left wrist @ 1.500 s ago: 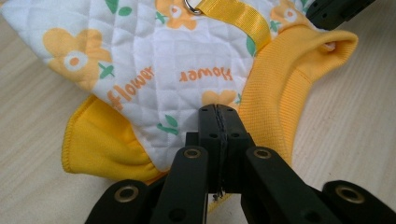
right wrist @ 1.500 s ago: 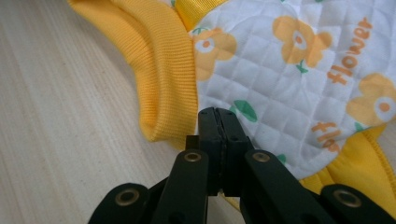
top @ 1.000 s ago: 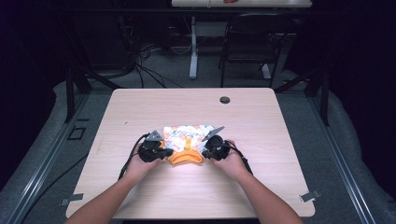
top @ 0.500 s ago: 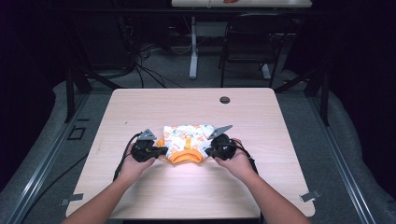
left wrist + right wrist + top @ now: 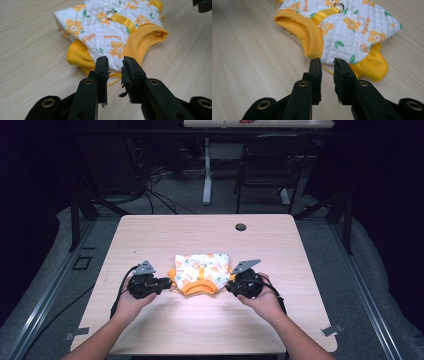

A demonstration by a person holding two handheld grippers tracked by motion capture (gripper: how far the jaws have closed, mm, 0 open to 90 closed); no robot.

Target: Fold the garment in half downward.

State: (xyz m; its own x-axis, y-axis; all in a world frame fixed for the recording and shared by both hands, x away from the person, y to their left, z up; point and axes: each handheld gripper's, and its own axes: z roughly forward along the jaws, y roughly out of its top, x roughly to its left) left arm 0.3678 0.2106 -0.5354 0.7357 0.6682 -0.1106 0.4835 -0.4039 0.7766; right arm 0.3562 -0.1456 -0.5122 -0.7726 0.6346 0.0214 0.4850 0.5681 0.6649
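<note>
A small quilted pet vest (image 5: 201, 270), white with orange flowers, yellow ribbed trim and a metal ring on a yellow strap, lies flat at the table's middle. My left gripper (image 5: 167, 282) sits just off its left edge and my right gripper (image 5: 229, 285) just off its right edge, both pointing inward. In the left gripper view the jaws (image 5: 115, 62) have just been opening, with a gap and nothing between them, a little short of the vest (image 5: 110, 27). In the right gripper view the jaws (image 5: 327, 63) have also just been opening, with nothing between them, near the vest (image 5: 352, 27).
The wooden table (image 5: 150, 235) has a round cable hole (image 5: 240, 227) at its far side. Behind the table stand a chair (image 5: 265, 165) and a desk leg, with cables on the floor. The right gripper's tip (image 5: 202, 5) shows at the left gripper view's top right corner.
Both grippers have let go of the vest's near edge, drawn apart to its two sides and lifted slightly. Their jaws stand wider than before. The vest lies where it was.
</note>
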